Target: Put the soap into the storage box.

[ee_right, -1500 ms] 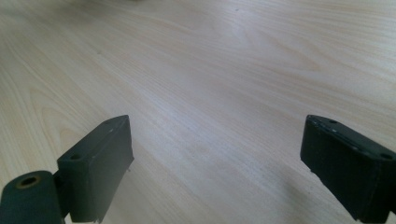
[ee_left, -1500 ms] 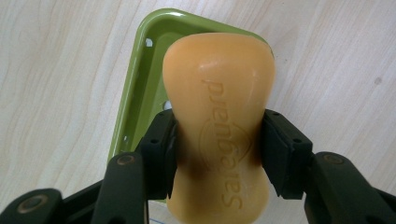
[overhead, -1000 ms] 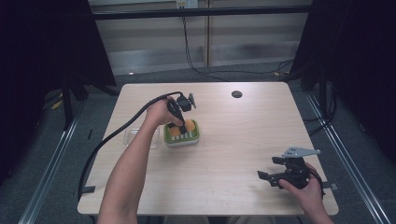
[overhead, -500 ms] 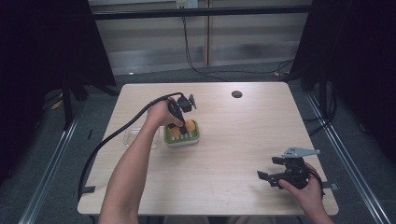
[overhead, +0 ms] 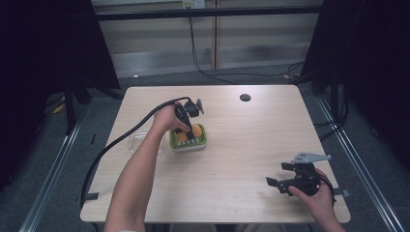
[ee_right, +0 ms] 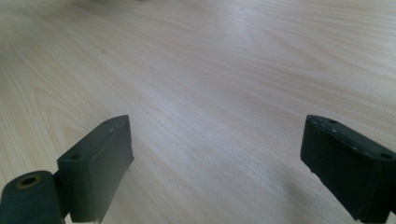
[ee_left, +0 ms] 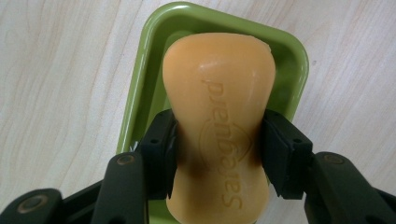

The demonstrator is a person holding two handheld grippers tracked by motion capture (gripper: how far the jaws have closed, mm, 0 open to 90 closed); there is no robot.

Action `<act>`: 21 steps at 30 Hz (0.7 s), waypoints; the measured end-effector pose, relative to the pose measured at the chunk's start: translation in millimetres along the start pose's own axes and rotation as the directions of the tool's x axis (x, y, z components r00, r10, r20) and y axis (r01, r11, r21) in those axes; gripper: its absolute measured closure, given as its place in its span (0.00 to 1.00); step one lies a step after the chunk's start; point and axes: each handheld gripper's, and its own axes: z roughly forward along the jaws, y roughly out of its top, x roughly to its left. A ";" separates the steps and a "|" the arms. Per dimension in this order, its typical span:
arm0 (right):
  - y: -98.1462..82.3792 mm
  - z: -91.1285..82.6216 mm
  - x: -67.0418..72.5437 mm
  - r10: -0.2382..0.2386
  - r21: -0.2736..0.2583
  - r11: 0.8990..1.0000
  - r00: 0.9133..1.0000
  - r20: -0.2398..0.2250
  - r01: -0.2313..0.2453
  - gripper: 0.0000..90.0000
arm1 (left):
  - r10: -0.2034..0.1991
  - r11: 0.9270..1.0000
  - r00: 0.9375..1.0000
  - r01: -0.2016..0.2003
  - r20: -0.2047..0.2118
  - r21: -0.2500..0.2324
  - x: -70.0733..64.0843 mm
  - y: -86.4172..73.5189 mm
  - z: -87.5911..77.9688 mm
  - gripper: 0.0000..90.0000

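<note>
From the high view, the left gripper (overhead: 189, 126) reaches down over a green soap dish (overhead: 188, 139) mid-counter (overhead: 241, 145), while the right gripper (overhead: 290, 181) rests near the front right corner. In the left gripper view, its fingers (ee_left: 161, 149) clamp an orange soap bar (ee_left: 219, 135) above the dish. The right gripper view shows its fingers (ee_right: 100, 163) wide apart over bare counter.

dish (overhead: 189, 141) rim hemming in the soap (ee_left: 219, 140) | clear lid (overhead: 137, 142) lying just left | bare wood lying open elsewhere
</note>
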 end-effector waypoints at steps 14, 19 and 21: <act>0.1 -0.1 -0.3 -0.001 -0.006 1.000 1.000 0.002 0.001 0.10 | 0.001 1.000 1.000 -0.001 0.002 0.009 0.6 -0.3 4.4 0.56; -0.6 -0.2 -0.9 0.001 0.000 1.000 1.000 0.002 -0.001 0.10 | -0.010 1.000 1.000 0.010 0.012 0.004 1.2 0.0 6.5 0.56; -0.6 -0.2 -0.3 0.003 0.001 1.000 1.000 0.001 -0.003 0.10 | -0.006 1.000 1.000 0.006 0.013 0.008 1.5 0.5 7.0 0.56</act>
